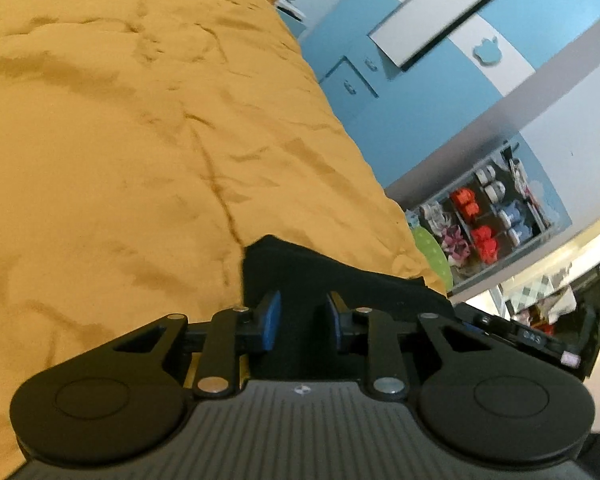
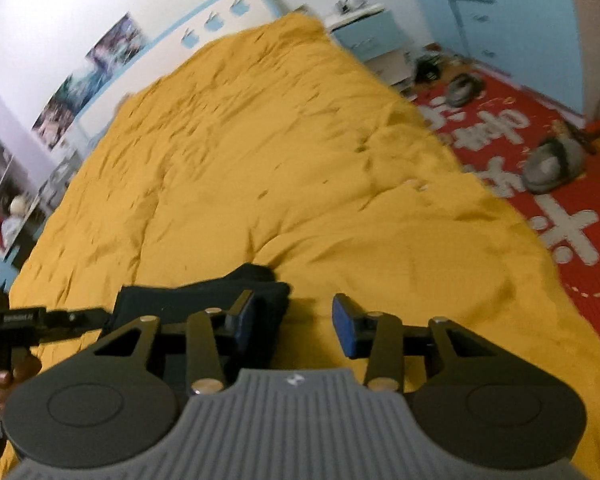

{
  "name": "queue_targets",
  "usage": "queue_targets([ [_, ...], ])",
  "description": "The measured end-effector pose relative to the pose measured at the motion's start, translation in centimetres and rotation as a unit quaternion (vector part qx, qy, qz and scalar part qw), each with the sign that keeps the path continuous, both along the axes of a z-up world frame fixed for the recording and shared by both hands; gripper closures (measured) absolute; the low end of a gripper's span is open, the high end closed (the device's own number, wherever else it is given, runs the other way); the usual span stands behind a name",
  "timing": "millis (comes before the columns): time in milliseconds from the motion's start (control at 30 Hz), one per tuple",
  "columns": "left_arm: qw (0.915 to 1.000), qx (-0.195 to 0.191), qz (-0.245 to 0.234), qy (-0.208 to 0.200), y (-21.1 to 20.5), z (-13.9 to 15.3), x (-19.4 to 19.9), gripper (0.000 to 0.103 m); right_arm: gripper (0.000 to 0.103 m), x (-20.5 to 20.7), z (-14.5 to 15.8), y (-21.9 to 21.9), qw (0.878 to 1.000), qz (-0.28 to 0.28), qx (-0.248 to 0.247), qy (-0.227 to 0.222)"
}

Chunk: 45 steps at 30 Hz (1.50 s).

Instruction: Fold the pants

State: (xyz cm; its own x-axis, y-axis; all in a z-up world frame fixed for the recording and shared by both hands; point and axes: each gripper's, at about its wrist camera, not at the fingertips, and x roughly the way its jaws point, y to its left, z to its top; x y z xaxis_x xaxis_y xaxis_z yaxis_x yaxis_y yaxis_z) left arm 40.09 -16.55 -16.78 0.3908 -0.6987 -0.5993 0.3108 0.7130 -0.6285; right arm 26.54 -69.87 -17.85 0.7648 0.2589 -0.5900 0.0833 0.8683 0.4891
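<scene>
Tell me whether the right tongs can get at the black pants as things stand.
Probably yes. The right tongs stand open over the yellow bedspread, with the black pants right at their left finger and nothing lying between.

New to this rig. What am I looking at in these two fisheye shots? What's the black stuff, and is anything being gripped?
There is no robot: a person carries a two-finger gripper in each hand, with a camera on each looking along its fingers. One picture is from the left gripper, the other from the right gripper. Both look over a bed under a yellow cover. The black stuff is the pants, bunched near the bed's edge. In both views the blue fingers stand apart, so nothing looks gripped. The left gripper's fingers sit over the pants; the right one's gap is over the bare cover.
</scene>
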Motion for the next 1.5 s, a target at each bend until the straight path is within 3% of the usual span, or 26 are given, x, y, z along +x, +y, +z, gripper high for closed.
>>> queue_targets([
  [100,0.9998,-0.017,0.006,-0.004,1.2,1.2,-1.3,0.066,0.070,-3.4,2.5,0.8,0.999,0.000,-0.009,-0.045],
  [267,0.9987,-0.044,-0.012,-0.024,1.7,2.7,-5.7,0.063,0.070,-7.3,4.6,4.9,0.993,0.078,-0.015,-0.083],
  [400,0.9972,0.011,-0.041,-0.061,0.1,2.9,-9.8,0.062,0.071,-8.6,3.5,8.0,0.991,0.101,-0.069,-0.056],
  [467,0.9938,0.057,-0.054,-0.078,-0.8,2.2,-11.4,0.059,0.072,-9.5,2.1,8.1,0.992,0.090,-0.080,-0.036],
  [533,0.9915,0.095,-0.056,-0.069,-1.1,1.2,-12.5,0.057,0.072,-10.8,1.5,7.9,0.993,0.074,-0.081,-0.031],
  [567,0.9913,0.101,-0.053,-0.067,-0.9,0.8,-13.0,0.055,0.072,-11.5,1.3,7.9,0.994,0.067,-0.083,-0.027],
  [667,0.9887,0.124,-0.056,-0.063,-0.5,1.1,-14.3,0.047,0.059,-13.7,0.9,8.0,0.993,0.039,-0.111,0.004],
  [767,0.9834,0.162,-0.064,-0.052,-0.2,1.6,-15.5,0.048,0.059,-16.1,1.5,8.0,0.995,0.007,-0.101,0.014],
  [867,0.9821,0.174,-0.055,-0.048,0.5,3.0,-16.6,0.045,0.057,-18.2,3.0,7.8,0.995,-0.034,-0.089,0.016],
  [900,0.9823,0.175,-0.049,-0.043,0.6,3.7,-16.9,0.041,0.054,-18.9,3.7,7.9,0.995,-0.047,-0.088,0.019],
  [1000,0.9802,0.189,-0.029,-0.052,0.4,6.2,-18.0,0.033,0.025,-20.8,6.2,8.8,0.993,-0.079,-0.087,0.021],
  [1033,0.9789,0.194,-0.026,-0.058,0.2,6.9,-18.2,0.029,0.020,-21.4,7.1,9.3,0.992,-0.085,-0.089,0.016],
  [1167,0.9709,0.224,-0.014,-0.082,-1.2,10.2,-19.3,0.023,0.021,-22.9,11.6,12.1,0.988,-0.104,-0.116,0.011],
  [1267,0.9660,0.232,-0.008,-0.114,-1.7,12.7,-20.7,0.015,0.021,-22.9,14.3,14.5,0.978,-0.140,-0.147,0.040],
  [1333,0.9625,0.235,-0.003,-0.135,-1.9,14.0,-21.8,0.011,0.021,-22.8,15.4,16.2,0.973,-0.158,-0.158,0.052],
  [1500,0.9554,0.252,0.009,-0.154,-2.4,14.8,-23.1,0.007,0.021,-22.7,15.6,19.8,0.973,-0.173,-0.150,0.019],
])
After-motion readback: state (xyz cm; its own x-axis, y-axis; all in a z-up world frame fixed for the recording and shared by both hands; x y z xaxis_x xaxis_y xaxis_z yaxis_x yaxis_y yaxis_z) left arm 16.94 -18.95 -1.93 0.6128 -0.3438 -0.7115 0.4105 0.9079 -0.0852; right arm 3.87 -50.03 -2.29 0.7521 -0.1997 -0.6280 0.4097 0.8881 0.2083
